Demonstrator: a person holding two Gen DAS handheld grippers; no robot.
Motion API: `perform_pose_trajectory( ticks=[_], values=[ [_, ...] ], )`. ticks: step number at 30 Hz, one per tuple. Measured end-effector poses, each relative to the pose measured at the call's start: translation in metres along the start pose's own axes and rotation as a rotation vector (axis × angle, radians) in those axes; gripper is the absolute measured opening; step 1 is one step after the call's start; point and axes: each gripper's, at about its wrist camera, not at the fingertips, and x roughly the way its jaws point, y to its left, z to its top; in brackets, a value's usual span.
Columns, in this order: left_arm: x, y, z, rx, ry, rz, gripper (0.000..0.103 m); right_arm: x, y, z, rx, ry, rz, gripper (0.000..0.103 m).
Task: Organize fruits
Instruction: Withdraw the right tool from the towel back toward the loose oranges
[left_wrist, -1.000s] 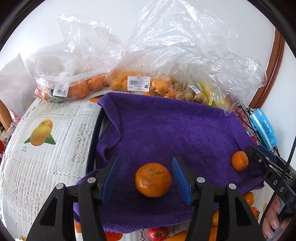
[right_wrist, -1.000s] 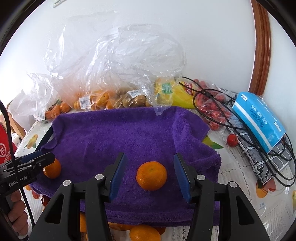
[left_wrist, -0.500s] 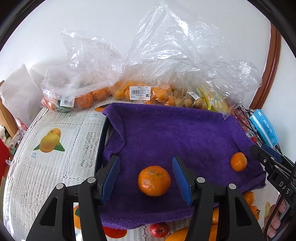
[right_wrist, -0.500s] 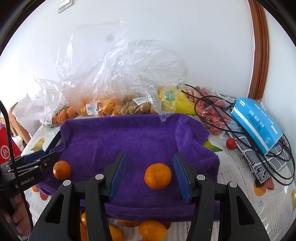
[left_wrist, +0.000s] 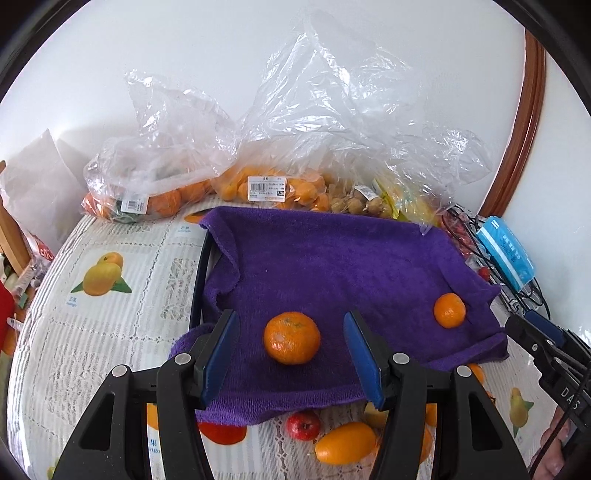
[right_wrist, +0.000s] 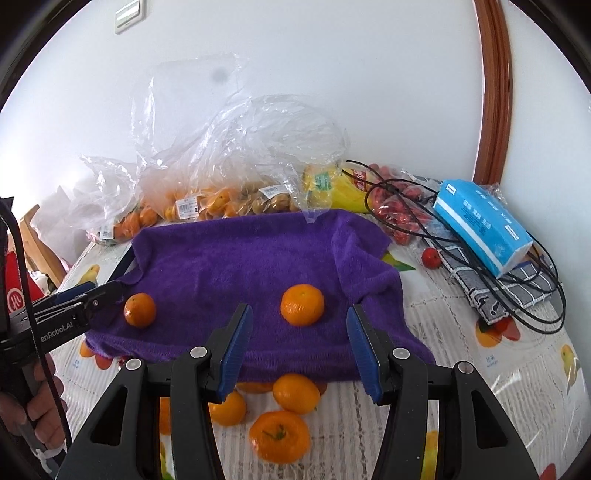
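Two mandarins are sitting on a purple towel (left_wrist: 332, 266) that is lying spread over the surface (left_wrist: 110, 314): the larger mandarin (left_wrist: 291, 338) is resting near the towel's front edge toward its left side, and the smaller mandarin (left_wrist: 449, 310) is resting well apart from it, near the towel's right front corner. The left hand-held gripper (left_wrist: 291, 354) is hovering just in front of the larger mandarin with its blue pads standing apart and nothing between them, the fruit lying just beyond the tips. The right hand-held gripper (right_wrist: 299, 350) is likewise hanging with its pads apart and gripping nothing, the smaller mandarin lying just past its tips. More loose oranges (right_wrist: 279, 435) are lying on the surface below the towel's front edge. Clear plastic bags of fruit (left_wrist: 266, 188) are sitting behind the towel against the wall, and a blue tissue pack (right_wrist: 484, 225) is lying on tangled black cables (right_wrist: 443, 236) to the right.
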Motion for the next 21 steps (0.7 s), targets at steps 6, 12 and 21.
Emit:
perform_pose_trajectory(
  ticks=[6, 12, 21],
  values=[
    [-0.009, 0.008, -0.011, -0.014, 0.014, -0.033, 0.063, -0.01, 0.006, -0.016, -0.024, 0.02, 0.003, 0.053],
    [-0.013, 0.01, -0.019, -0.01, 0.034, -0.062, 0.063, 0.0, 0.008, -0.041, 0.002, 0.089, 0.01, 0.054],
    [-0.016, 0.015, -0.02, -0.03, 0.04, -0.078, 0.066, 0.024, 0.012, -0.068, 0.003, 0.191, -0.017, 0.054]
  ],
)
